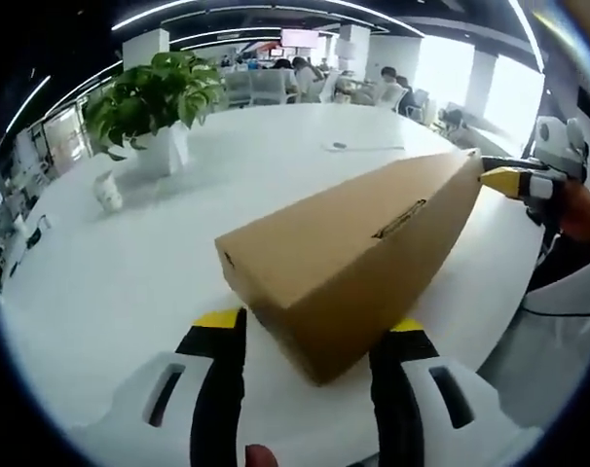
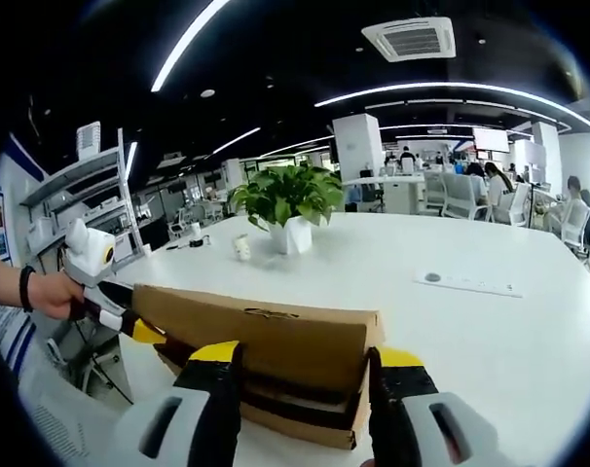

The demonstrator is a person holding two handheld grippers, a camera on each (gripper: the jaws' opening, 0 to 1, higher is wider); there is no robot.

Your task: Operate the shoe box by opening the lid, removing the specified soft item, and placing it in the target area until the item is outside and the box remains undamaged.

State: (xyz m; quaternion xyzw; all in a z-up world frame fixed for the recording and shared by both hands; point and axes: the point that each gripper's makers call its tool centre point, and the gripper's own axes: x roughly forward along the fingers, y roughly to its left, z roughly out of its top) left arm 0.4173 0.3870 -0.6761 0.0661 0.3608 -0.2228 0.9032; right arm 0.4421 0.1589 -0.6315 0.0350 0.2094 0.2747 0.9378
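Observation:
A brown cardboard shoe box (image 1: 373,243) lies lengthwise on the white table (image 1: 129,282). My left gripper (image 1: 314,326) has its yellow-tipped jaws pressed against both sides of the box's near corner. The right gripper (image 1: 504,180) touches the far end. In the right gripper view, my right gripper (image 2: 305,355) clamps the near end of the lid (image 2: 266,336). The lid sits slightly raised, with a dark gap (image 2: 276,394) above the base. The left gripper (image 2: 129,316), held by a hand, meets the box's far end. The box's contents are hidden.
A potted plant (image 1: 159,97) (image 2: 285,199) in a white pot stands further back on the table, with a small white cup (image 1: 107,192) (image 2: 241,247) beside it. A flat white strip (image 2: 470,282) lies to one side. Shelves (image 2: 71,195) and office desks with people lie beyond the table.

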